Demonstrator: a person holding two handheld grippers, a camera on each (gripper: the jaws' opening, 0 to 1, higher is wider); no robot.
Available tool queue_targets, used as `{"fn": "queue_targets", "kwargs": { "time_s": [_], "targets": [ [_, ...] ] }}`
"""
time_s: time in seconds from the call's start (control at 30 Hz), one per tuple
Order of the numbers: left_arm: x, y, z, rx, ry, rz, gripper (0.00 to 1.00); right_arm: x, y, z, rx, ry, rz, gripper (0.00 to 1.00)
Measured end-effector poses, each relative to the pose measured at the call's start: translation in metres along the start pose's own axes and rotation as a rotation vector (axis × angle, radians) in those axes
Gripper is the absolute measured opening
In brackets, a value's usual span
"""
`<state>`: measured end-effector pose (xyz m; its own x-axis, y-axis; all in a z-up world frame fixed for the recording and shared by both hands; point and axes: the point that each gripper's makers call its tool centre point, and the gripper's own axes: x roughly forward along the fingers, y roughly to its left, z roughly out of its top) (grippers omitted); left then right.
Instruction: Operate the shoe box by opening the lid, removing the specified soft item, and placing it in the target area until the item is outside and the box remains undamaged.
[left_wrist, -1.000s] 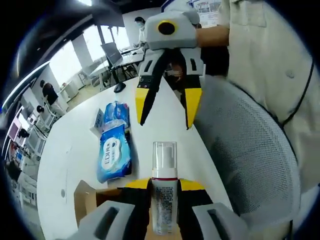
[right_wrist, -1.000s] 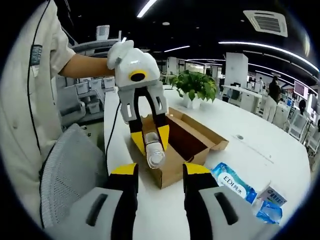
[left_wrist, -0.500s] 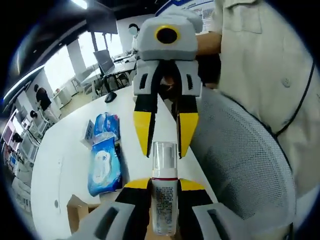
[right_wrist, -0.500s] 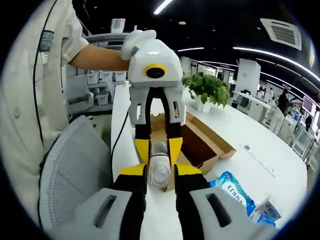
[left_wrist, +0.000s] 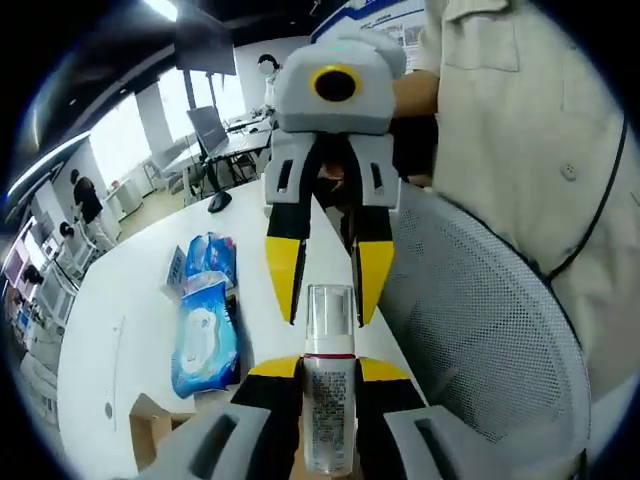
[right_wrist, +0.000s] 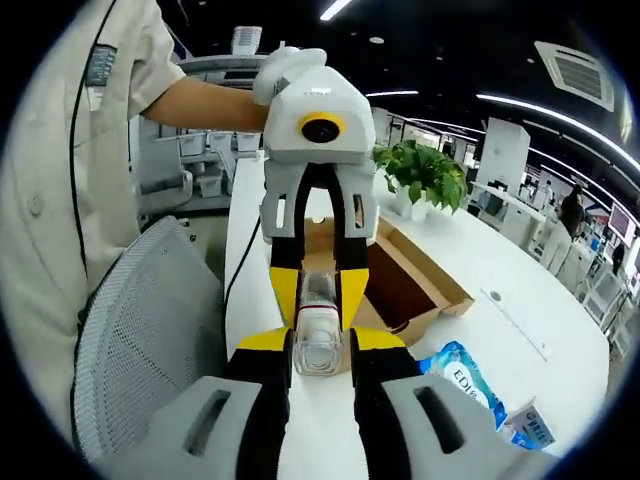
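Left gripper view: left gripper (left_wrist: 329, 372) clamped the bottle (left_wrist: 329, 395) above the counter (left_wrist: 120, 330); right gripper's fingers (left_wrist: 283, 277) flanked its cap, grip uncertain. Right gripper view: shoe box (right_wrist: 405, 290) lay open; placing remained.

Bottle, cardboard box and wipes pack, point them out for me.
bottle (left_wrist: 328, 405), left gripper view, printed label.
cardboard box (right_wrist: 400, 290), right gripper view, dark inside.
wipes pack (left_wrist: 206, 338), left gripper view, blue front.
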<state>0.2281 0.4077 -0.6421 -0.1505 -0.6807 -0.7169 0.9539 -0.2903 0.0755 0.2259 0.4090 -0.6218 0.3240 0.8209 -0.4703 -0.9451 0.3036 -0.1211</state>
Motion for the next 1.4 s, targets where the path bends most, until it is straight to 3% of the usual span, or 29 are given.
{"fn": "queue_targets", "kwargs": {
  "time_s": [0.53,0.8,1.13,1.2,1.4],
  "targets": [
    [0.000,0.004,0.002,-0.021,-0.040,0.014,0.19,0.002,-0.002,0.001,0.021,-0.012,-0.025,0.17],
    [0.003,0.004,0.005,-0.040,-0.078,0.018,0.19,-0.001,-0.003,0.000,0.025,0.019,-0.010,0.16],
    [-0.002,0.013,0.010,-0.040,-0.108,0.084,0.22,-0.006,-0.013,0.003,0.016,0.049,-0.010,0.16],
    [-0.005,0.017,0.011,-0.054,-0.122,0.104,0.28,-0.008,-0.016,0.003,0.011,0.055,-0.012,0.16],
    [-0.017,0.026,0.009,-0.107,-0.159,0.182,0.31,-0.020,-0.025,0.002,-0.016,0.075,-0.019,0.16]
  ]
}}
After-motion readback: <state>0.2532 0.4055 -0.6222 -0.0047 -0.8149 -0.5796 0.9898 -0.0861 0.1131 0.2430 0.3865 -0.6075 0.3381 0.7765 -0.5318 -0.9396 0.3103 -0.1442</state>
